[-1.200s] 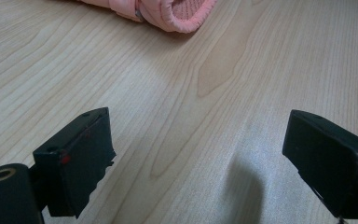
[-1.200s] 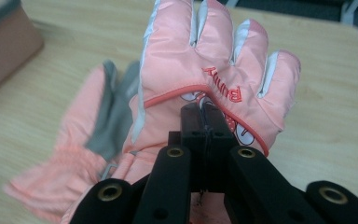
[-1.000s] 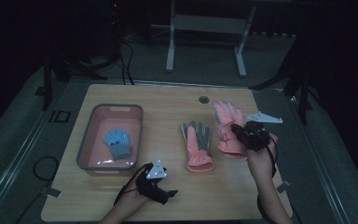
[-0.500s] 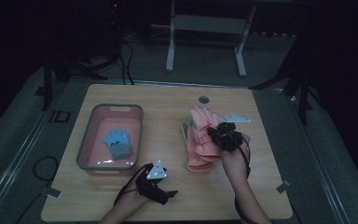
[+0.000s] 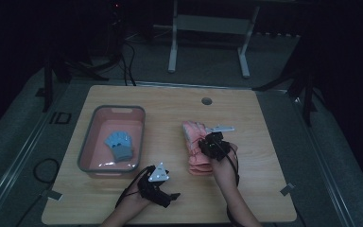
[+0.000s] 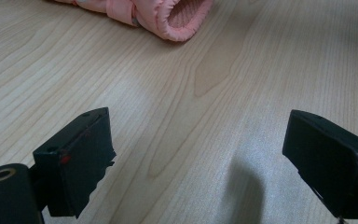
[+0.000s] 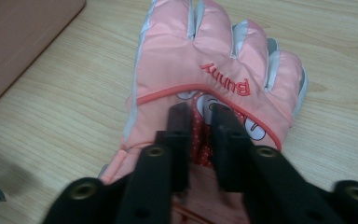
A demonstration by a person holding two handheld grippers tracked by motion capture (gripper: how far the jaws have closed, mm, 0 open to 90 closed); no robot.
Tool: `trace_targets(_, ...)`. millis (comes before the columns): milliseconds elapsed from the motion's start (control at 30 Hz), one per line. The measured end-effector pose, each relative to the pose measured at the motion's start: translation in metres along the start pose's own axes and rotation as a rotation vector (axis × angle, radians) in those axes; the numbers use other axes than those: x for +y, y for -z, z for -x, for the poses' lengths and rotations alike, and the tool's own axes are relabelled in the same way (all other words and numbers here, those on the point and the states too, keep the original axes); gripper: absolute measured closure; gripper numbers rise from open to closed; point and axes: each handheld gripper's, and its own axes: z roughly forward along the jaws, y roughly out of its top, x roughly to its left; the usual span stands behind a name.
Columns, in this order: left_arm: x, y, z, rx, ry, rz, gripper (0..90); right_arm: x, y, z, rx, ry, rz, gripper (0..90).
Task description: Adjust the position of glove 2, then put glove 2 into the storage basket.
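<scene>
Stacking one pink glove (image 5: 197,147) on its mate, centre of frame on the counter (image 5: 264,142): R gripper (image 5: 213,145) sits over the gloves, jaws just easing apart, fabric between them, grip w/ pads uncertain. Glove's long axis runs up-down the frame, cuff toward the person. L gripper (image 5: 163,193), jaws wide and empty, rests lower left. Tub (image 5: 87,151) holds a blue glove (image 5: 121,144).

A pale wooden tabletop (image 5: 264,189) with a small round hole (image 5: 206,101) near its far edge carries a pink tray (image 5: 86,150) on the left, in which a blue glove (image 5: 120,144) lies. Two pink gloves (image 5: 196,146) lie stacked at the middle, cuffs toward the near edge.
</scene>
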Motion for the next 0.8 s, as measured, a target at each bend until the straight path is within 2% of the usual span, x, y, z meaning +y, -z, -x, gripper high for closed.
trace_targets(100, 0.0, 0.0, 0.0, -0.001, 0.001, -0.003, 8.7, 0.002, 0.002, 0.001, 0.004, 0.002, 0.006, 64.8)
trace_targets(133, 0.0, 0.0, 0.0, -0.001, 0.0, -0.002, 8.7, 0.003, 0.008, 0.002, 0.018, 0.01, 0.017, 55.1)
trace_targets(167, 0.0, 0.0, 0.0, 0.0, 0.0, 0.0, 8.7, 0.004, 0.011, 0.002, 0.03, 0.014, 0.028, 49.3)
trace_targets(367, 0.001, 0.0, 0.001, 0.002, -0.003, -0.005, 8.7, 0.003, 0.031, 0.007, 0.105, 0.037, 0.067, 30.5)
trace_targets(600, 0.004, 0.003, 0.004, 0.01, 0.015, 0.004, 8.7, -0.005, 0.049, 0.022, 0.166, 0.054, 0.079, 17.9)
trace_targets(800, 0.02, 0.011, 0.008, 0.002, 0.028, 0.032, 8.7, -0.012, 0.058, 0.047, 0.168, 0.061, 0.089, 18.0)
